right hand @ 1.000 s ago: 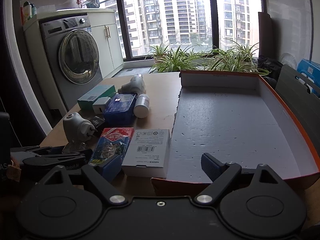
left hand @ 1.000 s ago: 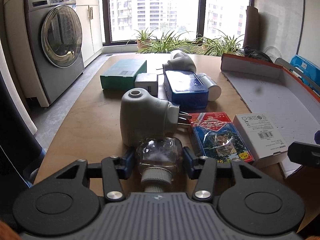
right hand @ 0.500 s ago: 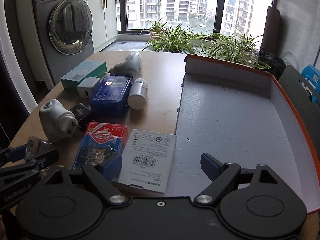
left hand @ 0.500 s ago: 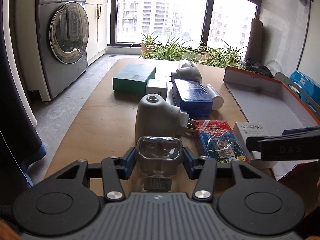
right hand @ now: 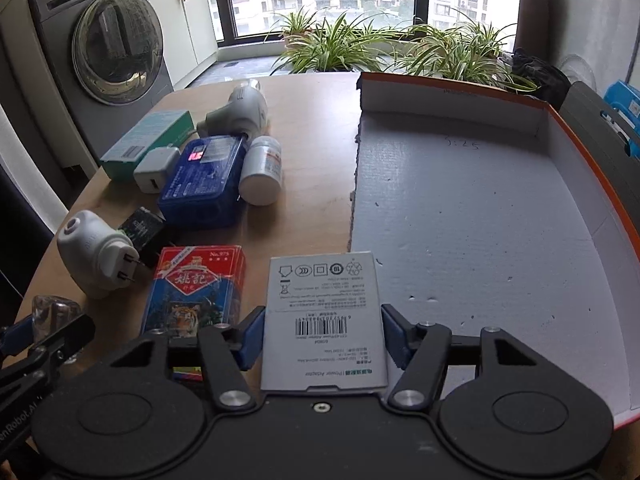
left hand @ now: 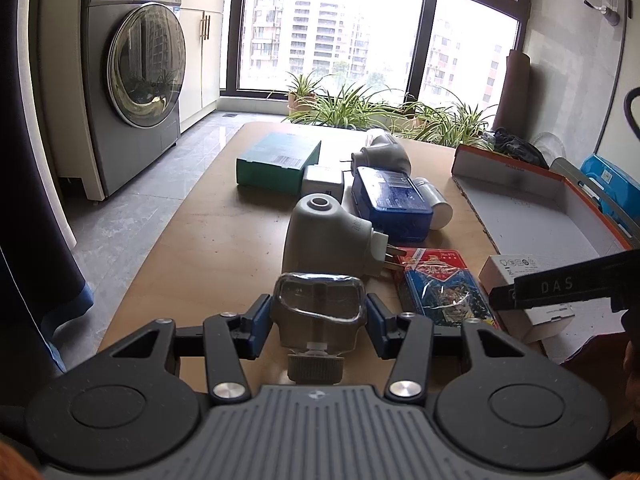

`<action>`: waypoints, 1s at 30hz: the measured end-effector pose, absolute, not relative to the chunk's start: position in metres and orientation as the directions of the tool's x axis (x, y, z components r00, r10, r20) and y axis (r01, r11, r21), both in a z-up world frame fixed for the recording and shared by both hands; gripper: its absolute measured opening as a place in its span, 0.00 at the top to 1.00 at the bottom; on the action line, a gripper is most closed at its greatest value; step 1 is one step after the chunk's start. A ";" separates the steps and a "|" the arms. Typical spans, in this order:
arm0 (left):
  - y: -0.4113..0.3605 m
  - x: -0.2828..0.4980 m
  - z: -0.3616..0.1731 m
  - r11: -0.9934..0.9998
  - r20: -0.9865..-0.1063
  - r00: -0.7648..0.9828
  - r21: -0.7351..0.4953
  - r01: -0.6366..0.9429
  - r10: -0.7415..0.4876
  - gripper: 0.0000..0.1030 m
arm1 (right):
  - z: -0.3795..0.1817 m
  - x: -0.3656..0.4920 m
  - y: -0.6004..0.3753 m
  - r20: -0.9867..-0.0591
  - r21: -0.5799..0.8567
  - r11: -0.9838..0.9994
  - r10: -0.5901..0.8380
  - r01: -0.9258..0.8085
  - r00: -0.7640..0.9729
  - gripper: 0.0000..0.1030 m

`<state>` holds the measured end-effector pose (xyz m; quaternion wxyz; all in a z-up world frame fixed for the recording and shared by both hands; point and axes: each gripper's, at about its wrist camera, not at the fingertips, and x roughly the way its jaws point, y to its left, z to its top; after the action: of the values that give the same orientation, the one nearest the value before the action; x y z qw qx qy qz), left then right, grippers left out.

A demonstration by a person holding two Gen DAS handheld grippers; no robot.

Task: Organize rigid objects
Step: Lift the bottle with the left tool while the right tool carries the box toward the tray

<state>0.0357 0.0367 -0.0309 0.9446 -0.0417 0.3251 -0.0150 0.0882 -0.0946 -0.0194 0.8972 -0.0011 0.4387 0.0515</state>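
My left gripper [left hand: 319, 314] is shut on a small clear glass bottle [left hand: 318, 312] with a ribbed cap, held above the table's near edge. The bottle also shows at the far left of the right wrist view [right hand: 52, 314]. My right gripper [right hand: 322, 334] has its jaws on both sides of a white power-adapter box [right hand: 324, 320], which lies partly over the near left corner of the open cardboard box [right hand: 480, 220]. The white box also shows in the left wrist view [left hand: 528, 276].
On the wooden table [right hand: 316, 168] lie a grey plug-in device [left hand: 324, 236], a red-and-blue card pack [right hand: 196, 288], a blue tin [right hand: 204, 180], a white pill bottle [right hand: 262, 170], a white charger [right hand: 154, 170], a green box [right hand: 148, 144] and a second grey device [right hand: 240, 112]. A washing machine [left hand: 136, 80] stands left.
My right gripper has moved left and down over the white adapter box and its jaws have closed in on it. My left gripper has lifted the glass bottle slightly.
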 end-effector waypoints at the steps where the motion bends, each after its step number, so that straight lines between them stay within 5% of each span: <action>1: 0.036 0.036 -0.031 0.996 -0.614 0.788 -0.086 0.002 -0.055 0.52 | -0.021 0.087 -0.090 -0.779 0.008 0.994 0.076 -0.111 0.622 0.31; 13: 0.026 0.030 -0.008 0.994 -0.577 0.813 -0.102 0.023 -0.078 0.52 | 0.026 0.061 -0.118 -0.647 0.072 0.991 0.133 -0.113 0.751 0.31; 30: -0.046 0.070 0.037 0.972 -0.591 0.772 -0.130 0.196 -0.235 0.52 | 0.073 0.038 -0.202 -0.605 0.114 0.991 0.017 0.066 0.796 0.31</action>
<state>0.0696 -0.0464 0.0367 0.9408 -0.0303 0.3176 -0.1144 0.0376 -0.2023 0.0731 0.9453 0.0646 0.3194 -0.0130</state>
